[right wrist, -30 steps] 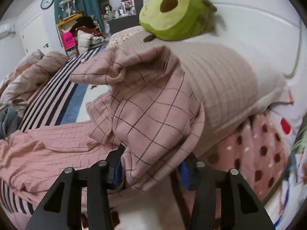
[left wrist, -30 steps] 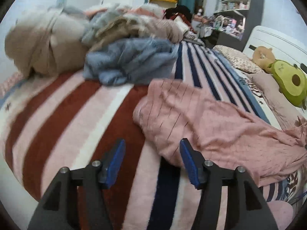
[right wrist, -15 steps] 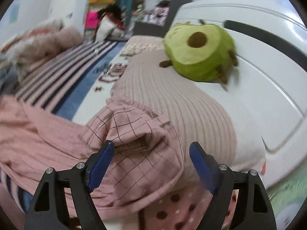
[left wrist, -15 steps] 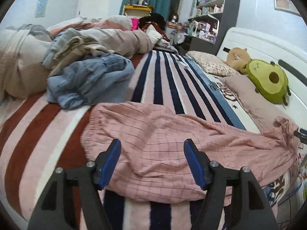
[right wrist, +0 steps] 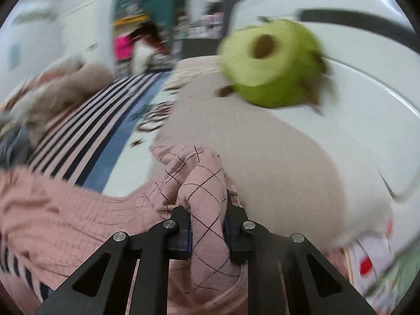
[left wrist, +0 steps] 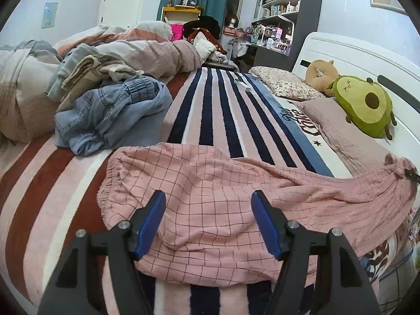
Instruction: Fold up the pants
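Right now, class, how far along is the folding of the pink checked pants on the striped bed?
Done: the pink checked cotton pants lie spread lengthwise across the striped blanket. In hand: the right claw is closing on a bunched leg end; the left claw hovers open above the waistband end. Left: no fold is visible yet, so every fold remains.

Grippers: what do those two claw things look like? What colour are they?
Both look alike. The left gripper has black angular arms with triangle cut-outs, silver round bolts and flat blue pads inside its fingers. The right gripper has the same black frame and silver bolts. No cables or sleeves show.
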{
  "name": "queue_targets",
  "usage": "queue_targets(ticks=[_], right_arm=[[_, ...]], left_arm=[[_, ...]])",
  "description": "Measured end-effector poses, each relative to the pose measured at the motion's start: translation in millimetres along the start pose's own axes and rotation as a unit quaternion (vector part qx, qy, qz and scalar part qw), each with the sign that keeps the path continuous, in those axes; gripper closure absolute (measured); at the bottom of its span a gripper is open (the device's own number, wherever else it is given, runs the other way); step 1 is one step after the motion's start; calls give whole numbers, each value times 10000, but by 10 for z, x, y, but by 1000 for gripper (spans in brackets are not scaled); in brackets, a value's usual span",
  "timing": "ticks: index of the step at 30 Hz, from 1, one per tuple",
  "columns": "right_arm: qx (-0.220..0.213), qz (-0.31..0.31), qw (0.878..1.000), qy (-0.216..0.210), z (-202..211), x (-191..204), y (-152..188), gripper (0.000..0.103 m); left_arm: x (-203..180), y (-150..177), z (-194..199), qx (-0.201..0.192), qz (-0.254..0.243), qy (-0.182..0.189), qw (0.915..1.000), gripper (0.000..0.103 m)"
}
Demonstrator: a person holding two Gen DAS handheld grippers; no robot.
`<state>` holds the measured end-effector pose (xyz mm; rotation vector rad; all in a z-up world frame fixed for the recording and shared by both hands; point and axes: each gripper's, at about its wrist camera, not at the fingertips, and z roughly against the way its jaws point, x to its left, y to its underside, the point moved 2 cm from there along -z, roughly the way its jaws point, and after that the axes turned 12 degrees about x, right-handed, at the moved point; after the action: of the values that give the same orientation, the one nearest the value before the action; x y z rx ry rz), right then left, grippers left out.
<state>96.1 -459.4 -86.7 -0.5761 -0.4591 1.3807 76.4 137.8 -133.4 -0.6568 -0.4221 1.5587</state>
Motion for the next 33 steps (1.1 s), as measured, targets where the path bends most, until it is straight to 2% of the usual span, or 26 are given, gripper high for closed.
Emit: queue_targets(ticks=[3,5,7,10,12,15,19,22,25,26,28,30,33], right_arm=[[191,-389,9990,117,77,-265,158,93],[430,-636,9970,89,29,-421,265,89],[498,-663,9958,385,-6,-496,322,83],[347,-676,9938,808,139,-566,315,78],[41,-516,9931,1050,356,-503,260,75],[-160,-23,9971,738,514,-144,166,75],[-25,905,9953,-344,388,704,70,65],[308,1561,9800,-1199,121,1407,28,64],[660,2211,9552,-1855,-182,2084,57,61],[737,2564,9431,-1987,-311,2344,73,59],[928,2990,9251,-2147,-560,2667,93,54],[1153,3279,9092,-2291,-740,2945,168,54],[1283,3672,8958,-2151,-1015,3267,246,53]], left_arm=[[-11,12,30,-4,-18,-33,10000,39],[-22,21,-12,62,-92,-92,9999,39],[-7,22,-107,202,-140,-235,9994,39],[45,6,-157,277,-135,-317,9990,39],[91,-26,-130,217,-162,-332,9991,37],[185,-91,-128,176,-183,-413,9988,33],[322,-144,-208,237,-201,-405,9987,33],[497,-168,-310,334,-188,-455,9982,33],[657,-203,-423,452,-224,-526,9973,33],[694,-210,-451,470,-239,-516,9973,33],[792,-235,-534,496,-251,-436,9975,33],[839,-250,-613,546,-264,-239,9979,33],[836,-251,-756,615,-360,-22,9975,32]])
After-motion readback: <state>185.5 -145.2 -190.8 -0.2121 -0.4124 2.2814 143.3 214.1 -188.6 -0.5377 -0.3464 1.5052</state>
